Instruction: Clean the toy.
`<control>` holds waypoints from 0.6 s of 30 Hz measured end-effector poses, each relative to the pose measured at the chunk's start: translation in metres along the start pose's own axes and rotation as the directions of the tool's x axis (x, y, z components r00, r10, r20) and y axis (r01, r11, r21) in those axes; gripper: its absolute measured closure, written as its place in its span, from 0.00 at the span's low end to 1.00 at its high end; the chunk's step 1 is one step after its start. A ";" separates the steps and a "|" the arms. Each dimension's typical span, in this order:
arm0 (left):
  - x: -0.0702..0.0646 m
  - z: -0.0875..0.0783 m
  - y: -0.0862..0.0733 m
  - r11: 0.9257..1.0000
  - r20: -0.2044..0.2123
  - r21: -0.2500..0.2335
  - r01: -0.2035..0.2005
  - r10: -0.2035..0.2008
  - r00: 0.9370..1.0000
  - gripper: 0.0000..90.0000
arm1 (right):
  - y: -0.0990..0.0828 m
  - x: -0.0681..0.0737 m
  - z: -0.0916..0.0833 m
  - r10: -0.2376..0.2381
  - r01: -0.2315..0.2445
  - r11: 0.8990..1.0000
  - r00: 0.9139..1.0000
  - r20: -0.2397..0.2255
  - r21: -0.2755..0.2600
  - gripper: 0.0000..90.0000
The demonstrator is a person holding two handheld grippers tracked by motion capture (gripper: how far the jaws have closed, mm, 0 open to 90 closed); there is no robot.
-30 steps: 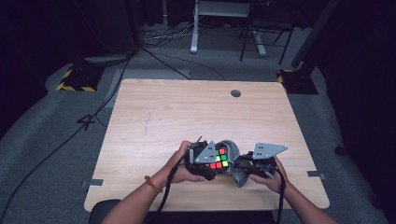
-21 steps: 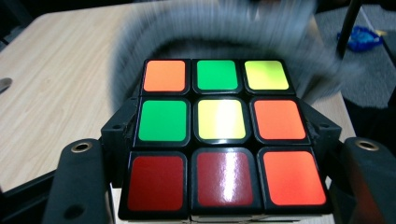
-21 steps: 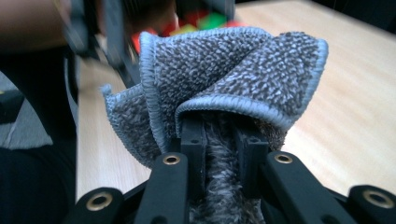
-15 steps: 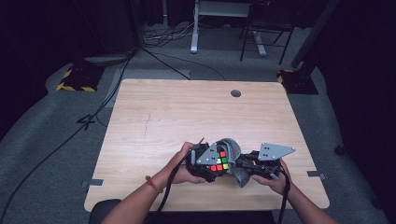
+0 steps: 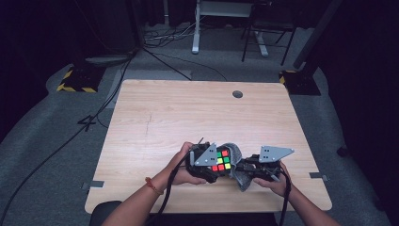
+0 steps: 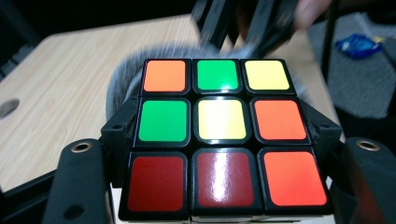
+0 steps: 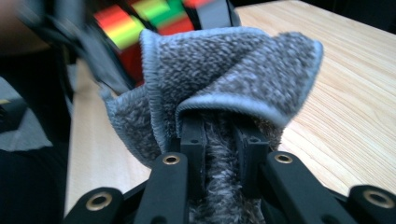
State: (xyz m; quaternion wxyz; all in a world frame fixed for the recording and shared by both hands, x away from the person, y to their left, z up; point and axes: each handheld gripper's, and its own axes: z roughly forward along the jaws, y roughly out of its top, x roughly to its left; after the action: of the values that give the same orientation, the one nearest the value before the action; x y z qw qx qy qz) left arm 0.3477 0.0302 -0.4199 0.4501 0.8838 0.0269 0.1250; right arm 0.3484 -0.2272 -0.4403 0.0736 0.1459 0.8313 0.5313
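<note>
- Wooden table (image 5: 188,113) is the biggest thing here and the easiest risk to read: I'm working at the near edge, right-of-centre, so anything that slips out could roll or slide off the near side toward me.
- Grey cloth (image 7: 224,65) next. My right gripper (image 5: 244,168) has its jaws pinched tight on a fold of it, with the rest bunched up against the far right side of the cube. It's a loose, fluffy wad, so I reckon a hard wipe could tug the fold out of the jaws, or just smear the cloth around without cleaning the face.
- Puzzle cube (image 6: 219,135), clamped between the jaws of my left gripper (image 5: 207,162), held just above the table at the near edge, coloured face up. The jaws only catch two opposite sides, so pushing the cloth sideways could twist the cube in the grip or turn one layer out of line.
- Smallest worry: the two grippers are almost touching. If I swing the right one in too far, its jaws could knock the left one's and jolt the cube loose.
</note>
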 end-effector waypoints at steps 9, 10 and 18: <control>-0.002 0.011 -0.001 0.999 -0.011 0.046 -0.009 0.009 1.000 0.37 | 0.009 0.006 -0.007 -0.022 0.022 0.999 1.000 0.010 -0.029 0.86; -0.003 0.012 -0.001 0.998 -0.013 0.054 -0.012 0.013 1.000 0.37 | 0.010 0.006 -0.007 -0.024 0.025 0.999 1.000 0.010 -0.026 0.86; -0.009 0.026 -0.002 0.991 -0.019 0.128 -0.045 0.048 0.999 0.37 | 0.018 0.012 0.003 -0.055 0.054 0.998 0.998 -0.012 -0.019 0.86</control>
State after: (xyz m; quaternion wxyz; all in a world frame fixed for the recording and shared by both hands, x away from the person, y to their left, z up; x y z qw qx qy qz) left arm 0.3457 0.0091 -0.4377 0.3895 0.9096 0.0191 0.1434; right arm 0.3404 -0.2139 -0.4250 0.0841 0.1191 0.8303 0.5379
